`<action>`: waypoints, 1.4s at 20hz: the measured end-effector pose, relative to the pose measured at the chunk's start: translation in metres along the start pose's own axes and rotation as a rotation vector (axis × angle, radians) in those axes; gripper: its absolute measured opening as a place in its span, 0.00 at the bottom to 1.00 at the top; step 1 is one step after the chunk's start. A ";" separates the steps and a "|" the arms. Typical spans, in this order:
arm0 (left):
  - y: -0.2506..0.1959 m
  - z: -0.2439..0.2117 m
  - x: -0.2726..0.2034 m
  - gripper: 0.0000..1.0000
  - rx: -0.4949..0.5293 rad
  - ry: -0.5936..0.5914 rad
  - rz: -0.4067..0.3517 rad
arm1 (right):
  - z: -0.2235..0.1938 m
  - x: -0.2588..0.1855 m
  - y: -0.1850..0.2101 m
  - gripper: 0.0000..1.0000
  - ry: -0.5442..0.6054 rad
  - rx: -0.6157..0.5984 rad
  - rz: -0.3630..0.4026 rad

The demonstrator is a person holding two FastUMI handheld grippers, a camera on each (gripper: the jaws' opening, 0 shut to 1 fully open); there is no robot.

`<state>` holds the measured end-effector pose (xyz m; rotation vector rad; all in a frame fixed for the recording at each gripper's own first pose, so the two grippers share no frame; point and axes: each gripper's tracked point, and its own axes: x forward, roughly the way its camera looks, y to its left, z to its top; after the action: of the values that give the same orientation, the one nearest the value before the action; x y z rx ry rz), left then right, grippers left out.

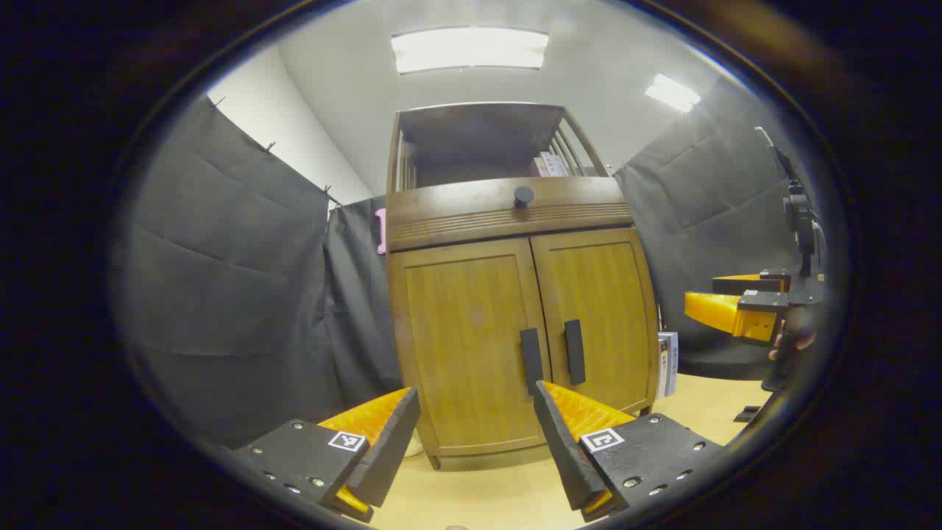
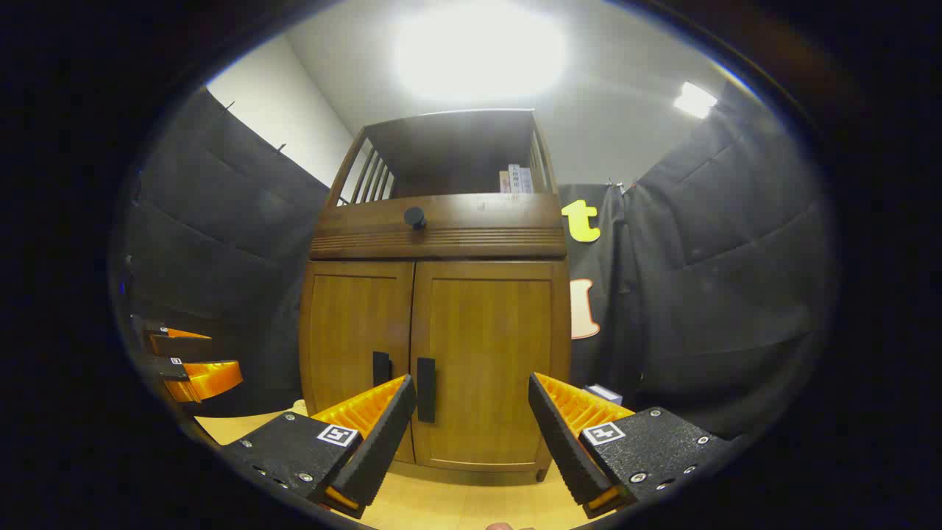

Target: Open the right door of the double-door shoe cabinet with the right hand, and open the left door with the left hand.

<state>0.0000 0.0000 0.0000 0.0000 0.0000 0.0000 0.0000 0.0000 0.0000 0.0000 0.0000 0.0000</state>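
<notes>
Shoe cabinet (image 1: pixel 515 294) stood shut on the floor against the booth wall.
Doors looked rigid, hinged at outer edges — best taken by the right handle (image 2: pixel 426 389) and left handle (image 1: pixel 530 361); both hand-held grippers — left (image 1: pixel 477 434), right (image 2: pixel 471 430) — gaped wide, empty.

A pale wooden floor (image 1: pixel 706 401) carries the double-door shoe cabinet (image 1: pixel 515 324), standing on short feet straight ahead of the left claw (image 1: pixel 477 412); a small box (image 1: pixel 667 362) stands on the floor just beside the cabinet, off to that claw's right; in the right gripper view the same floor (image 2: pixel 456 508) runs beneath the right claw (image 2: pixel 472 401), the cabinet directly ahead.
</notes>
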 end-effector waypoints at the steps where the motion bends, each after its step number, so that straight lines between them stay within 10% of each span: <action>1: 0.000 0.004 -0.001 0.93 -0.025 -0.009 -0.010 | -0.001 -0.005 -0.002 0.95 0.017 -0.027 -0.019; 28: 0.006 -0.042 0.029 0.90 -0.102 0.087 -0.010 | -0.067 0.037 0.042 0.95 0.201 0.025 0.057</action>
<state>0.0293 0.0060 -0.0416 -0.1022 0.0866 -0.0101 0.0371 0.0423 -0.0675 0.0246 0.2012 0.0571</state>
